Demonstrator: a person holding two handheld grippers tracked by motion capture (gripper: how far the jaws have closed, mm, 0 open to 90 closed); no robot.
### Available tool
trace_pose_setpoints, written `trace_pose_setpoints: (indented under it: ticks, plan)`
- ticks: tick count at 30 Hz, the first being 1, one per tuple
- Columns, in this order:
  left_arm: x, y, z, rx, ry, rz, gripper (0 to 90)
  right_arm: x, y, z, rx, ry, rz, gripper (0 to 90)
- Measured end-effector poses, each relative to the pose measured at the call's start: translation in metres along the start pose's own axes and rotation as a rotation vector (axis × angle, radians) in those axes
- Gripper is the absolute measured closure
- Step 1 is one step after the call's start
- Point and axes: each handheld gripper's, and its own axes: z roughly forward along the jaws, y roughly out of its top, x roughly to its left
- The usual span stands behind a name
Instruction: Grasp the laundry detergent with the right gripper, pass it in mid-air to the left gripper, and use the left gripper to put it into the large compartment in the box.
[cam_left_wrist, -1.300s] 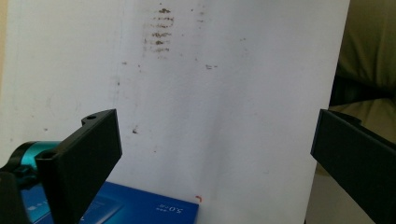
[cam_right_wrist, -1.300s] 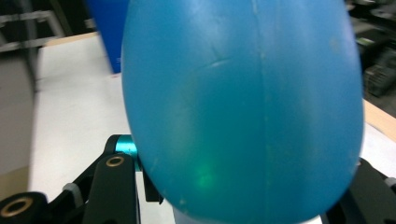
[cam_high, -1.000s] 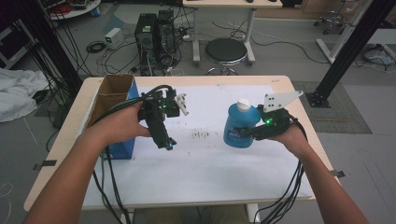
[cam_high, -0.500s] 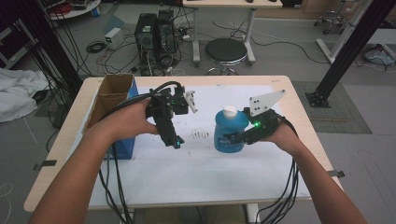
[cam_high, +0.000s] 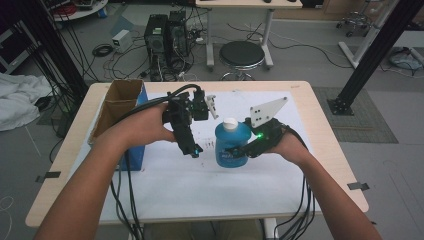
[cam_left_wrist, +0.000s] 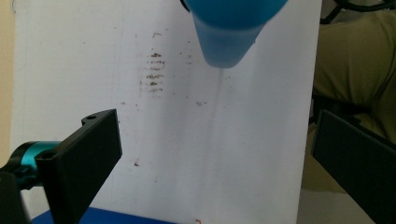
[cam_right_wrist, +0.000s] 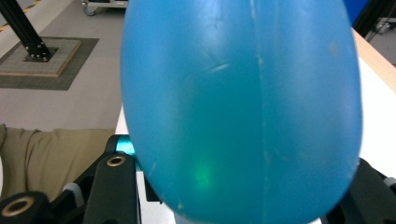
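In the high view, the right gripper (cam_high: 239, 150) has carried the blue bottle (cam_high: 231, 146) leftward from the right part of the white sheet (cam_high: 200, 185) to the middle of the frame, and it now stands just right of the brown smudges (cam_high: 205, 146). The left gripper (cam_high: 192, 149) has lifted a little toward it. My guess is the bottle is being brought over the stain.

In the left gripper view, its jaws stand wide apart with nothing between them; the bottle's base (cam_left_wrist: 227, 44) hangs at the top centre, beside the smudges (cam_left_wrist: 152, 72).

In the right gripper view, the jaws are clamped on the bottle's body (cam_right_wrist: 243, 107), which bulges across the frame.
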Motion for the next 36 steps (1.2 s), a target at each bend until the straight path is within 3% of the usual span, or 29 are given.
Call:
trace_pose_setpoints:
  ticks: [7, 18, 36]
  plan:
    - [-0.001, 0.007, -0.002, 0.006, -0.014, 0.005, 1.8, 0.0, 0.012, 0.018, 0.022, 0.046, -0.012, 44.8]
    - [0.0, 0.018, -0.001, 0.03, -0.028, 0.019, 1.8, -0.004, 0.021, 0.038, 0.04, 0.072, -0.012, 44.8]
    - [0.004, 0.032, 0.014, 0.063, -0.053, 0.042, 1.8, -0.003, 0.027, 0.043, 0.042, 0.09, 0.001, 44.8]
